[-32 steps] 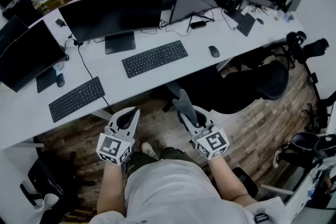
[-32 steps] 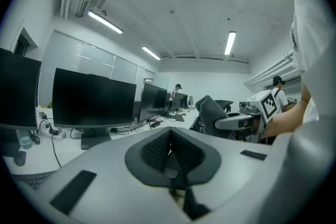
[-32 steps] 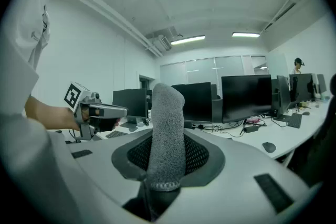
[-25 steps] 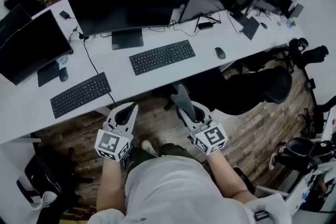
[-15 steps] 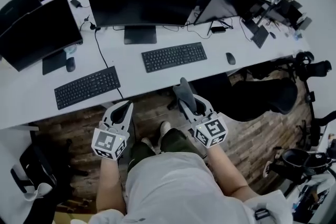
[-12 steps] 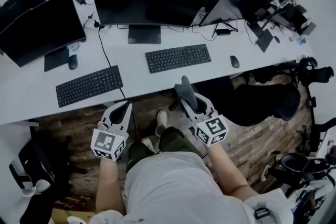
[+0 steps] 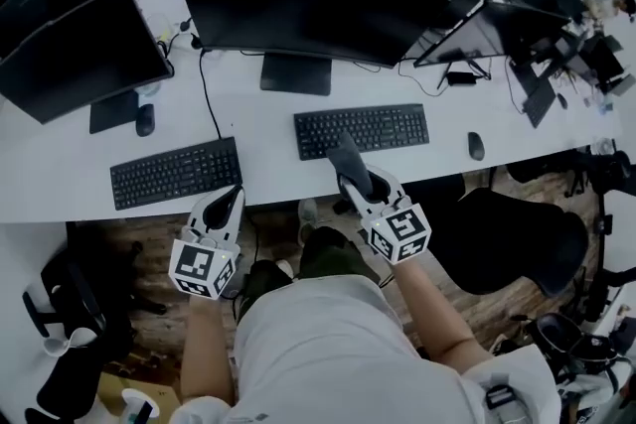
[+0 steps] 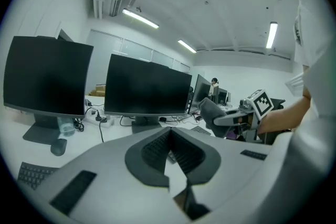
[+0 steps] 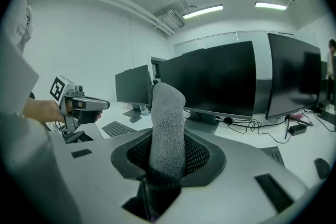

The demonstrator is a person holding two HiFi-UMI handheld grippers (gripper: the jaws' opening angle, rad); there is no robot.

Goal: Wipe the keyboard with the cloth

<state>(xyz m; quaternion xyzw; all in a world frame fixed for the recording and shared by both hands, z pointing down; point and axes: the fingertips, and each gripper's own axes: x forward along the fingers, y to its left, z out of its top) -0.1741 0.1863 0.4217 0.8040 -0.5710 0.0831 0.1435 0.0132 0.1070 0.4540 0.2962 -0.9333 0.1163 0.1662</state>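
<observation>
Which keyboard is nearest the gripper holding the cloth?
The middle keyboard: the cloth in the right gripper overlaps its near edge in the head view. The left keyboard lies farther off.

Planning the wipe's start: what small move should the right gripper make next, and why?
Probably lower the right gripper forward: its fingers grip the grey cloth, whose tip seems to hang above the middle keyboard, not yet on the keys.

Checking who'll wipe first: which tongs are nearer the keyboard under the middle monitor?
Right. The right tongs, gripping the cloth, hang at the near edge of that keyboard; the left tongs sit to its left.
</observation>
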